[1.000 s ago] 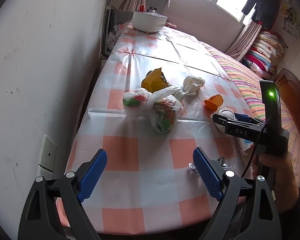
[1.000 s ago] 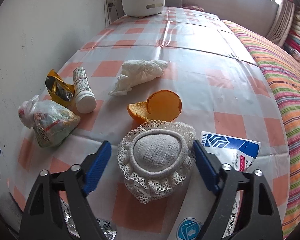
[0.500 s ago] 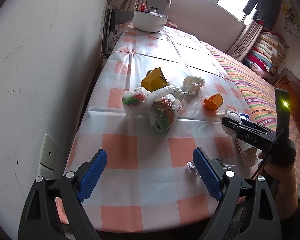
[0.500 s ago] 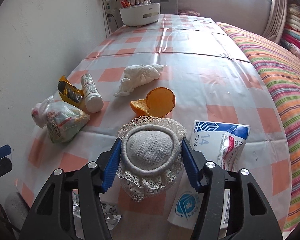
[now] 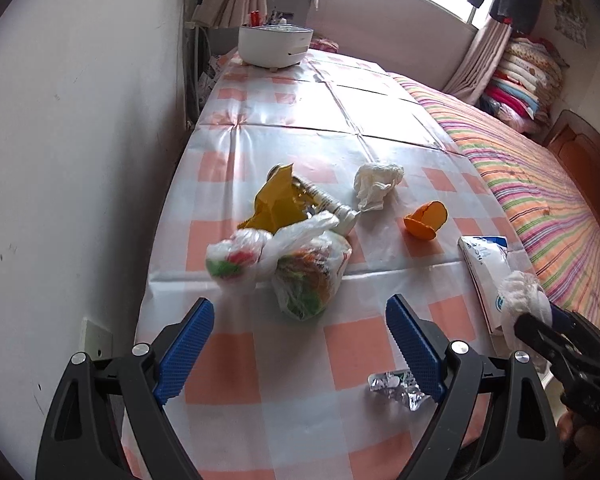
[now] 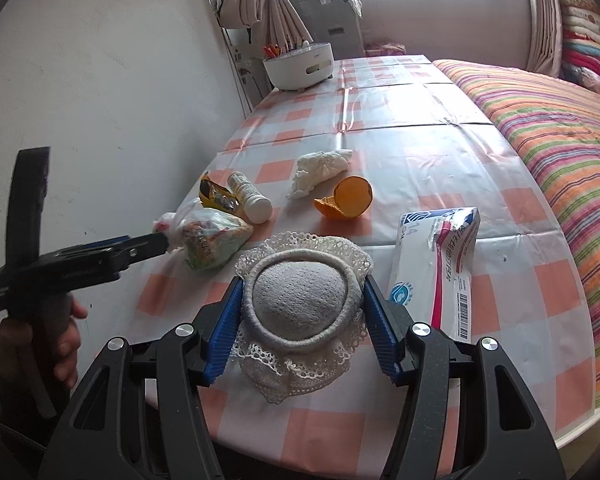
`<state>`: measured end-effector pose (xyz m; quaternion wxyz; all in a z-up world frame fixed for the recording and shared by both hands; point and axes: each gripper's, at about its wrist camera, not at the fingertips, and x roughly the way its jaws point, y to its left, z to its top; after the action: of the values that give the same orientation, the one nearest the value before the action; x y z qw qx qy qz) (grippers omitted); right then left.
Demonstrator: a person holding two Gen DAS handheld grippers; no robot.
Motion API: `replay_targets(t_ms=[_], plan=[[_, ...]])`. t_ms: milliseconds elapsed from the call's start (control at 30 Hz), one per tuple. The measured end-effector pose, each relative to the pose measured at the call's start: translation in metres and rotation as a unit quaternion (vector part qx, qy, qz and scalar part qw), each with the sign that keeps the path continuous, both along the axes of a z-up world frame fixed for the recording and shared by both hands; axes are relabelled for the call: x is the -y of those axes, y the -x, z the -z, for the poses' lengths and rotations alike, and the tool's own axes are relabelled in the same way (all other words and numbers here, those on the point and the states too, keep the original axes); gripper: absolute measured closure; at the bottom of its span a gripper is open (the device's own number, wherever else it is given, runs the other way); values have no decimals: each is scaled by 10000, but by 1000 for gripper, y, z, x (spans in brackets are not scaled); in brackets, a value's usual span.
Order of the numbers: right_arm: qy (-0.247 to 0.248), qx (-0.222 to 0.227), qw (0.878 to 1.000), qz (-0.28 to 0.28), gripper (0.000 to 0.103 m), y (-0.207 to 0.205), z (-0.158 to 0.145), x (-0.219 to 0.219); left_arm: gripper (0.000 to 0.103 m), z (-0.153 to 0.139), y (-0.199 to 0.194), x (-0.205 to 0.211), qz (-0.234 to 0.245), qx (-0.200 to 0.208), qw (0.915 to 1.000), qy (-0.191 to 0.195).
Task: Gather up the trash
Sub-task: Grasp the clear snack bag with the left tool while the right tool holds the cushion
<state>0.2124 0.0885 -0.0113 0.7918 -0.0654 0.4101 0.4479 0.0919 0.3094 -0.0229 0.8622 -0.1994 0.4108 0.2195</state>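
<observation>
Stretching away from both cameras, the worktop (image 5: pixel 292 396) wore a pink-and-white checked cloth, with a striped bed (image 6: pixel 556 128) along its right edge. With the orange peel (image 6: pixel 346 199) as the landmark, a white tub (image 6: pixel 300 66) stood far beyond it at the worktop's far end. A white-and-blue packet (image 6: pixel 440 260) lay nearer the cameras than the peel and to its right. Tied plastic bags of scraps (image 5: pixel 300 268) lay to the peel's left, with a yellow wrapper (image 5: pixel 276 204) and a small white bottle (image 6: pixel 250 198) just behind them. A crumpled tissue (image 6: pixel 320 168) sat just beyond the peel. A scrap of foil (image 5: pixel 396 386) lay much nearer the cameras than the peel, beside the left gripper's right finger.

The right gripper (image 6: pixel 300 312) held a lace-edged fabric cap (image 6: pixel 300 300) nearer the cameras than the peel, its blue fingers (image 6: pixel 224 320) clamped on the cap's two sides, and the cap appeared lifted clear of the cloth. The left gripper (image 5: pixel 300 344) hovered over bare cloth nearer than the bags, its fingers (image 5: pixel 184 344) spread wide with nothing between them.
</observation>
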Motion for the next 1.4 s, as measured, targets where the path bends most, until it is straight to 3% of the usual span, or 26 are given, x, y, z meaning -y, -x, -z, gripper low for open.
replay_targets(t_ms=[100, 167, 233, 467, 933, 1033, 1267, 1400], plan=[[-121, 26, 9999, -15, 46, 6, -9, 7, 18, 1, -25, -6, 545, -321, 9979, -134], [-177, 38, 9998, -30, 46, 8, -13, 10, 18, 5, -44, -9, 1063, -705, 9914, -308], [-238, 61, 9997, -44, 46, 10, -17, 12, 18, 10, -55, -11, 1233, -993, 9859, -541], [-403, 40, 9992, 6, 46, 11, -20, 22, 18, 36, -86, -28, 1443, -1894, 9696, -560], [-633, -78, 9978, 191, 46, 11, -21, 46, 18, 46, -92, -18, 1583, -1901, 9666, -668], [-679, -88, 9974, 227, 46, 11, -23, 51, 24, 45, -88, -14, 1607, -1815, 9672, -763], [-846, -61, 9956, 393, 46, 12, -28, 69, 50, 35, -76, -6, 1417, -1419, 9761, -843], [-902, -34, 9948, 464, 46, 16, -28, 77, 55, 31, -68, -2, 1318, -1220, 9804, -808]])
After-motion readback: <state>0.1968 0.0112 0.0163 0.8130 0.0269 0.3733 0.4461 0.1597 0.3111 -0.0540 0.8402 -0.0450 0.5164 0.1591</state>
